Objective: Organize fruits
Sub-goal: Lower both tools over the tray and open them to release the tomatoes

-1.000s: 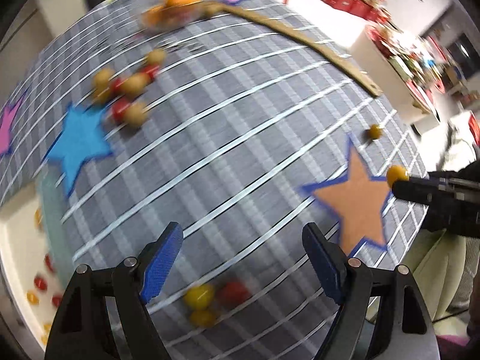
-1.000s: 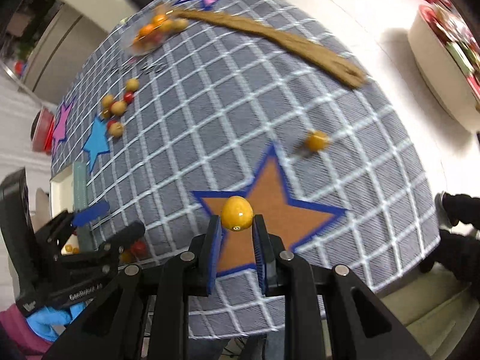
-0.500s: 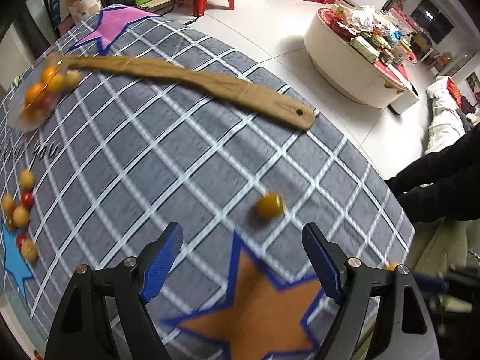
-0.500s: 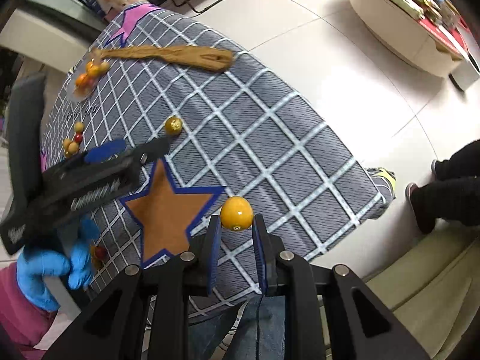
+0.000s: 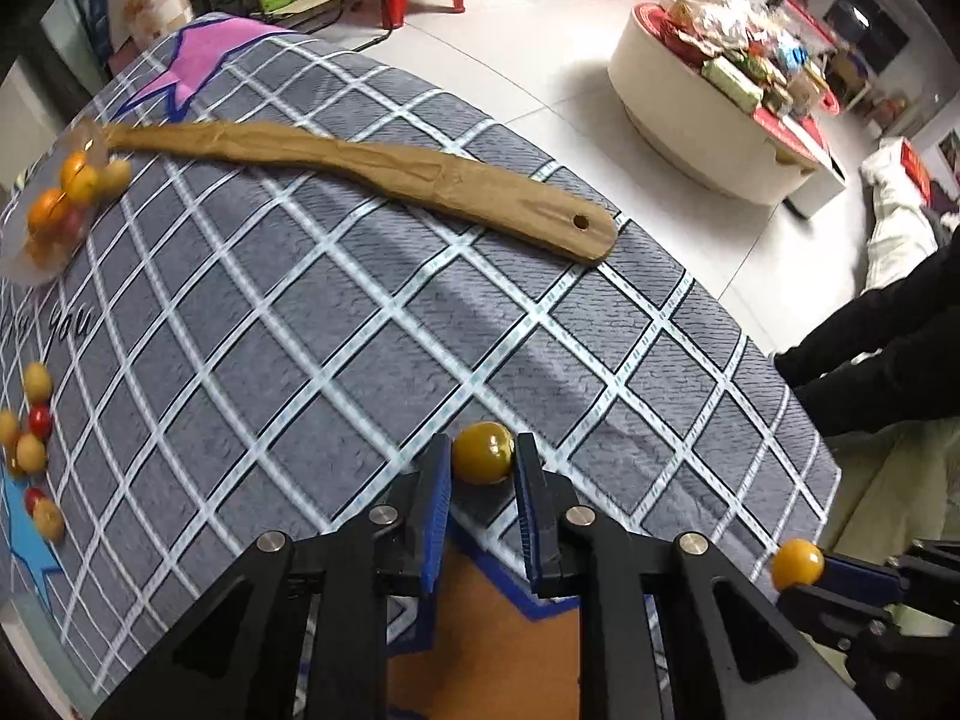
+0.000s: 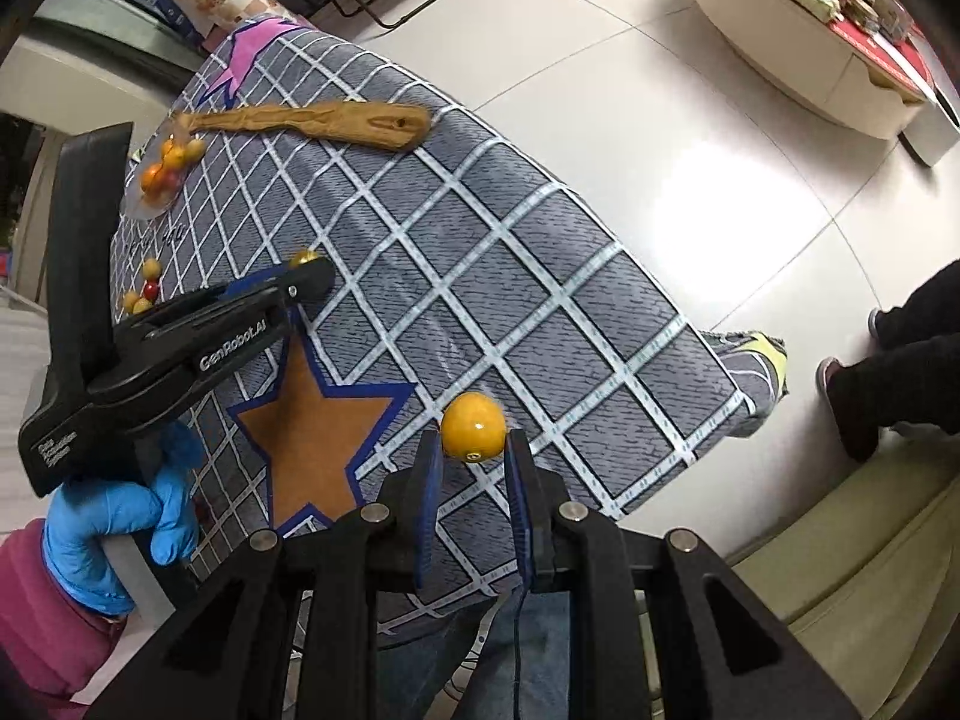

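Beside the orange felt star [image 6: 312, 426], left gripper [image 5: 483, 471] and right gripper [image 6: 471, 453] each clamp a small glossy yellow round fruit [image 5: 483, 453] [image 6: 473, 426]: light, smooth, likely slippery, best pinched across its middle.

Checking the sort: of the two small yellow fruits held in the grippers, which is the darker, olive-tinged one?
The fruit in the left gripper, over the grey checked cloth. It is dull olive-yellow; the right gripper holds a bright yellow fruit.
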A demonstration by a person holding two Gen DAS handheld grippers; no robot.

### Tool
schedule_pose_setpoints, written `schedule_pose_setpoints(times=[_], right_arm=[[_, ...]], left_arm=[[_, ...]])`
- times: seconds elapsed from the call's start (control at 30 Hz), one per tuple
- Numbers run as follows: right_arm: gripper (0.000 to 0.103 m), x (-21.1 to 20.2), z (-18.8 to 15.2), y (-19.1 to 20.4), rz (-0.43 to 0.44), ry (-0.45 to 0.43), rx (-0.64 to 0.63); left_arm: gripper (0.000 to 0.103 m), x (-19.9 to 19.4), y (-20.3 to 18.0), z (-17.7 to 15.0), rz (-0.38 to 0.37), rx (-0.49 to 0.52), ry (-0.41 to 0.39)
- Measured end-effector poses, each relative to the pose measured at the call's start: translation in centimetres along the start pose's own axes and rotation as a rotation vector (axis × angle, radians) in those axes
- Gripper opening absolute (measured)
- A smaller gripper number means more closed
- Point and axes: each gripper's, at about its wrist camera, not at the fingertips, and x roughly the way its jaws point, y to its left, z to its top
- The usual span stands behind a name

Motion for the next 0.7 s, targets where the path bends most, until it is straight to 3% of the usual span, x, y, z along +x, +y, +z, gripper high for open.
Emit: schedule_pose_setpoints(times=[0.13, 0.33, 0.7], right_arm=[[0.023, 0.3, 0.7, 2.6, 0.008, 0.001, -0.064], [0.023, 1.9, 1.1, 10.3, 0.059, 0.030, -0.234], [0.023, 5.7, -3.1, 30.7, 0.198, 0.144, -0.639]], left_arm=[[0.022, -2.8, 3.1, -1.8, -0.031, -0.092, -0.030], [0.022, -7.9, 10.4, -7.4, 0.025, -0.261, -0.079], [0.022, -14.9, 26.1, -21.4, 0.264, -0.664, -0.114]])
